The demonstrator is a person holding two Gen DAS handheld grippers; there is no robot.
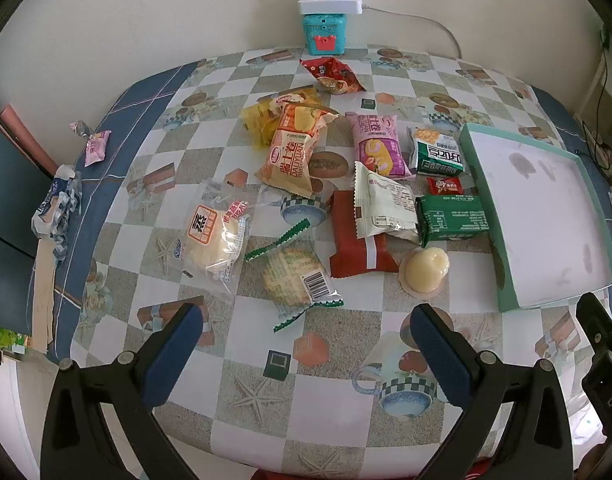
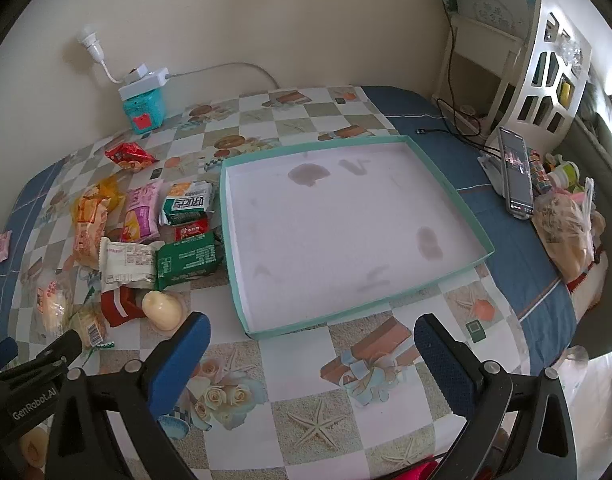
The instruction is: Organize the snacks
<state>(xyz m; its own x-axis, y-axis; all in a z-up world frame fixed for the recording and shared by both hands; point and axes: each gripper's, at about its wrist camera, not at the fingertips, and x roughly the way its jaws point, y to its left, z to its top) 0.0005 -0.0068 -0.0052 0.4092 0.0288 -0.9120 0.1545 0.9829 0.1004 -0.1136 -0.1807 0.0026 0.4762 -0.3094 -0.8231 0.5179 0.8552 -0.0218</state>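
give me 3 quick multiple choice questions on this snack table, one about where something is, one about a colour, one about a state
1. Where does the jelly cup sit?
A. inside the tray
B. on the table beside the red packet
C. on the teal box by the wall

2. What colour is the tray's rim?
A. teal
B. red
C. black

3. What state is the tray in?
A. full of snacks
B. covered by a lid
C. holding no snacks

Answers:
1 B, it rests on the tablecloth next to the red packet, outside the tray.
2 A, the right wrist view shows a teal border around a white floor.
3 C, only stains mark its floor; the snacks lie on the table.
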